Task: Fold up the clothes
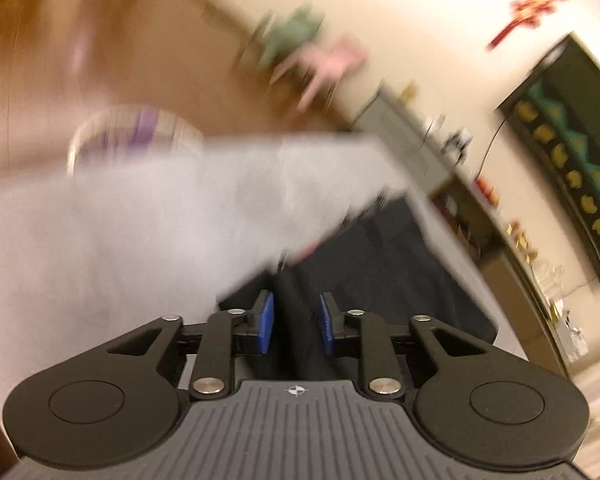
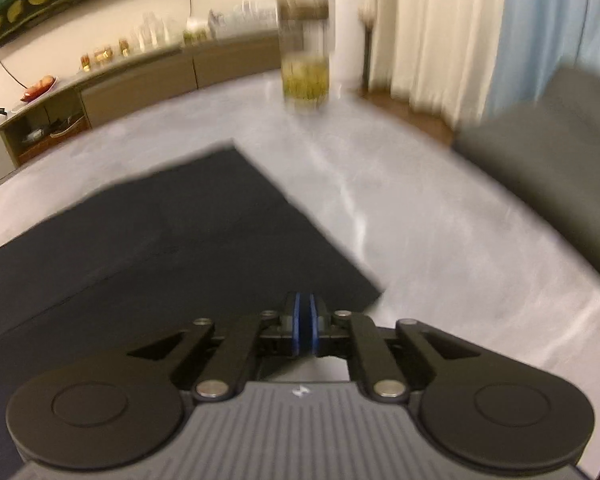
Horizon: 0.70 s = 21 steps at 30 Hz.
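The left gripper (image 1: 296,322) is seen with jaws apart, a dark garment (image 1: 380,264) lying between and beyond them near a tabletop (image 1: 80,240) corner. The right gripper (image 2: 306,326) is seen with jaws together; whether cloth is pinched cannot be told, and the garment's (image 2: 180,232) corner lies just beside them.

Wrist views angled down, sharing dark garment (image 2: 160,248)

One dark garment (image 2: 172,240), one glass jar (image 2: 305,76), two grippers.
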Motion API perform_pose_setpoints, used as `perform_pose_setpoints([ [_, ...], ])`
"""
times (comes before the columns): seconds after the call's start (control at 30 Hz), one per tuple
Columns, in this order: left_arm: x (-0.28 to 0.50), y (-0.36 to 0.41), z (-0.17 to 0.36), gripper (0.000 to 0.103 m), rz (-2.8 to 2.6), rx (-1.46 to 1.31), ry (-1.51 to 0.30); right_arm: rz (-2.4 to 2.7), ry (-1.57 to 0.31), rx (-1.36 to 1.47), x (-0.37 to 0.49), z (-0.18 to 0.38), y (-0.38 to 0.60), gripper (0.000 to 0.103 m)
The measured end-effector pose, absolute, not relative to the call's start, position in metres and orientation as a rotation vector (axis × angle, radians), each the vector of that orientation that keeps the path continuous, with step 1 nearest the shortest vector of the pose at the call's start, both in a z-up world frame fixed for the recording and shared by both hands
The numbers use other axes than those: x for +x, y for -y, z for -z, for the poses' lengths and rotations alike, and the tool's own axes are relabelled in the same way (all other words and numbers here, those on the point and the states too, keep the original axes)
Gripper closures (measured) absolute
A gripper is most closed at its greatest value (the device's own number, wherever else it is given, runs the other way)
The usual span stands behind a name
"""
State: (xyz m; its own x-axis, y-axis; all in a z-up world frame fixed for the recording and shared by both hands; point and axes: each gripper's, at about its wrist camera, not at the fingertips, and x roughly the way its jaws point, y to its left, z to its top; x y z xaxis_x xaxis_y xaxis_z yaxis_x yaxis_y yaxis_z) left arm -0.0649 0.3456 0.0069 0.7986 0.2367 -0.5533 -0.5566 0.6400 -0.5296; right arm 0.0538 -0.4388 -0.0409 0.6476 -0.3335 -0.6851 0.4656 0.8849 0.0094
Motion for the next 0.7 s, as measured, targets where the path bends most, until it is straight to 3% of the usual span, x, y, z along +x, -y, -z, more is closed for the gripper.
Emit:
perform_pose_setpoints([
  [0.1, -0.05, -0.322, -0.025, 0.066, -0.369, -0.609, -0.41, 0.307, -0.654, 0.044, 0.057, 0.023, 0.387, 0.091],
  [0.3, 0.027, -0.289, 0.009, 0.066, -0.256, -0.409, -0.682, 0.039, -0.774, -0.003, 0.091, 0.05, 0.317, 0.091],
  [0.43, 0.011, -0.322, 0.015, 0.093, -0.427, -0.481, -0.701, 0.164, -0.847, 0.05, 0.103, 0.054, 0.349, 0.083],
  [0.53, 0.003, -0.326, 0.005, 0.093, -0.531, -0.478, -0.711, 0.282, -0.884, 0.028, 0.102, 0.05, 0.379, 0.083],
  [0.63, 0.011, -0.307, -0.024, 0.072, -0.51, -0.371, -0.649, 0.377, -0.861, -0.096, 0.102, 0.05, 0.38, 0.083],
  [0.7, 0.028, -0.291, -0.042, 0.067, -0.408, -0.311, -0.619, 0.291, -0.809, -0.072, 0.104, 0.04, 0.363, 0.083],
])
